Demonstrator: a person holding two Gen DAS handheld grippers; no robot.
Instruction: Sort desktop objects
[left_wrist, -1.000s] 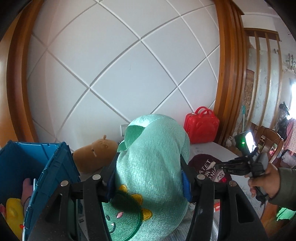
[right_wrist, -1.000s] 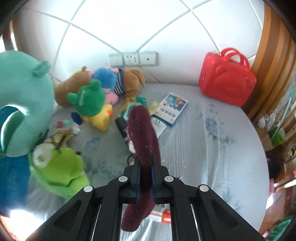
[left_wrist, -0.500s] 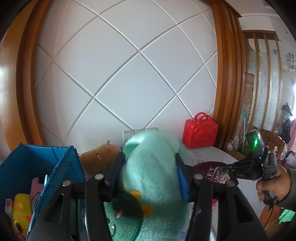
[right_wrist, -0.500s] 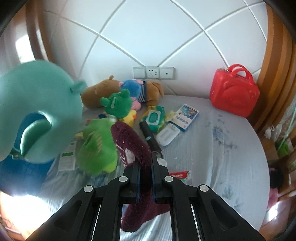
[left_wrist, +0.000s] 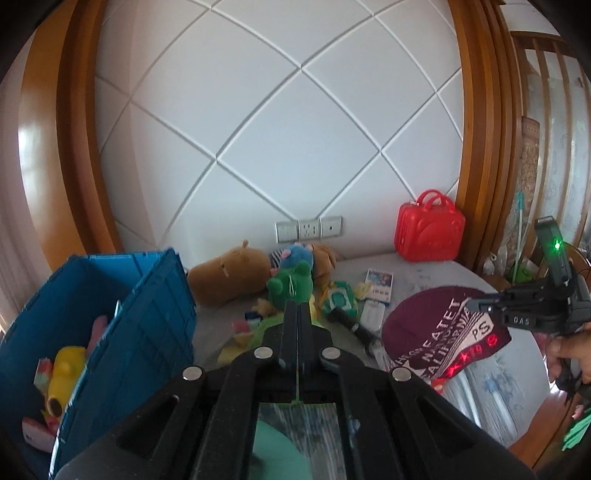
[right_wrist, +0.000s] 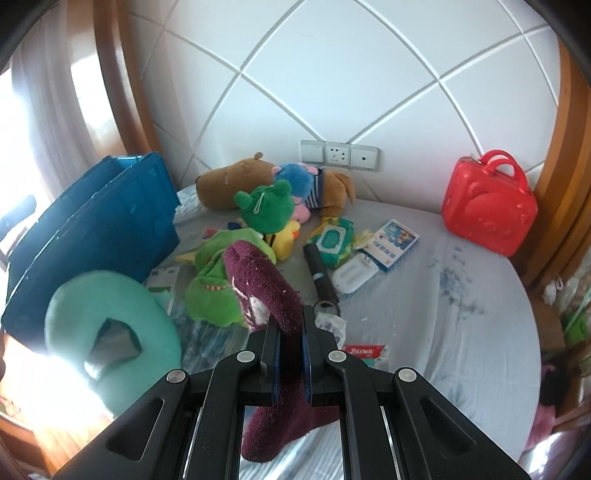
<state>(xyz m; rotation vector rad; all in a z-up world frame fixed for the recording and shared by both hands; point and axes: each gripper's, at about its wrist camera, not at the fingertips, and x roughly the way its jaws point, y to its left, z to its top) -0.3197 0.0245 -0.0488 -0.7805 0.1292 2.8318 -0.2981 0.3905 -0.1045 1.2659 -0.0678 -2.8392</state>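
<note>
A round bench (right_wrist: 461, 314) in a grey cloth meets a white quilted wall (right_wrist: 332, 74). The right gripper (right_wrist: 290, 332) clamps a maroon hat (right_wrist: 266, 284); the left gripper (left_wrist: 297, 325) is closed and empty. Toys (right_wrist: 266, 210) lie at 12 o'clock, a blue crate (left_wrist: 155, 314) at 9, a red case (right_wrist: 487, 206) at 2.

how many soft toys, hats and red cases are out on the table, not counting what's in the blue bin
Plush toys: 5, namely brown capybara, blue-headed pig, green frog, yellow duck, green dinosaur
Neck pillows: 1, mint green
Knit hats: 1, maroon beanie in the right gripper
Red cases: 1, toy suitcase
Total: 8
</note>
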